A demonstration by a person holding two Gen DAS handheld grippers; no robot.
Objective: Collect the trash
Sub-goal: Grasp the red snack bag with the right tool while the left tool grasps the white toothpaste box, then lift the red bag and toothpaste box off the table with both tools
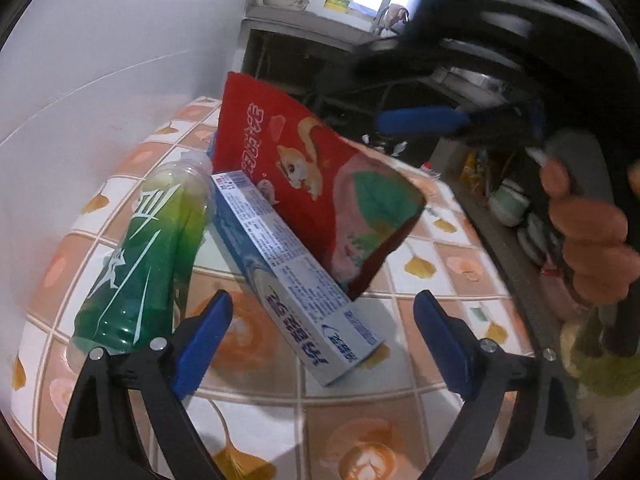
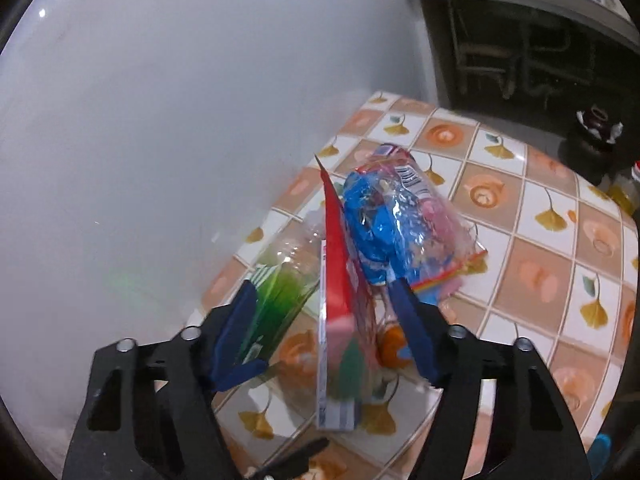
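A green plastic bottle (image 1: 144, 256) lies on the tiled tablecloth (image 1: 280, 392) beside a blue-white toothpaste box (image 1: 296, 276). A red snack bag (image 1: 312, 184) with a squirrel print stands tilted against the box. My left gripper (image 1: 324, 340) is open just in front of the box's near end. My right gripper (image 2: 324, 324) is open above the red bag (image 2: 340, 264), whose top edge lies between its fingers. The bottle (image 2: 280, 288) and box (image 2: 332, 412) also show in the right wrist view. A crumpled clear and blue wrapper (image 2: 396, 220) lies beyond the bag.
A white wall (image 2: 160, 120) runs along the table's left side. The right gripper and the hand (image 1: 588, 240) holding it hang at the right of the left wrist view. A dark counter with bowls (image 1: 512, 204) stands beyond the table. A small orange object (image 2: 394, 346) lies near the bag.
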